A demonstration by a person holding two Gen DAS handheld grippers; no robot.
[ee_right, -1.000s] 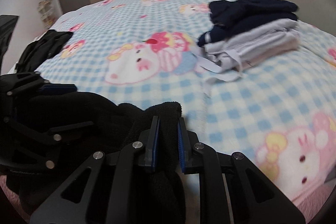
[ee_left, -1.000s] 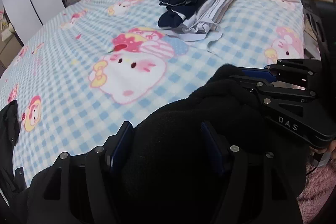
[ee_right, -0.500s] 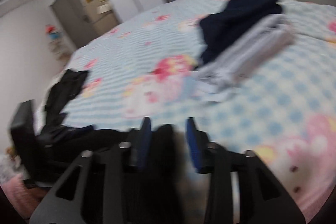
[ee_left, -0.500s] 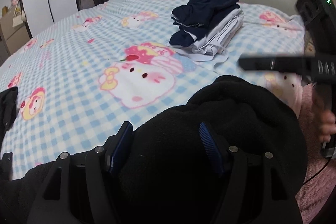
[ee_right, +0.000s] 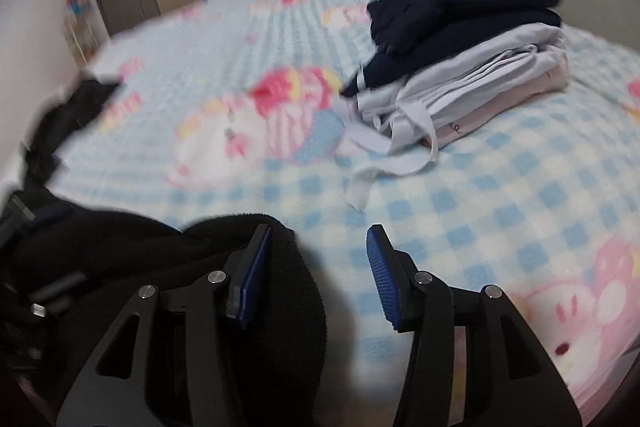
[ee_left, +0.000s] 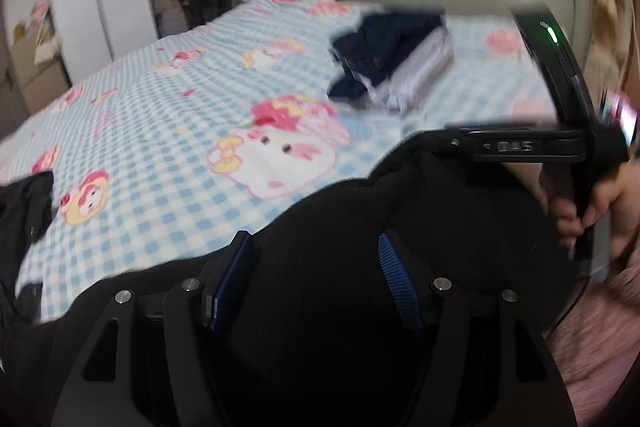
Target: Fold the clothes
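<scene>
left gripper (ee_left: 316, 275) jaws wide around bunched black fleece garment (ee_left: 400, 227) over checked blanket (ee_left: 160, 131).

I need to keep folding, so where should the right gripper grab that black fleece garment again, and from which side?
Judging by the right wrist view, take the rounded folded edge of the black fleece garment beside the right gripper's near pad. Its jaws have just been opening, so shift sideways toward the left gripper, straddling that bulge.

Black fleece garment (ee_left: 340, 227) bunched at bed's near edge, beyond it folded stack (ee_right: 460, 67)

One clothes stack (ee_right: 472, 67), perhaps two black garments (ee_right: 168, 267).
</scene>
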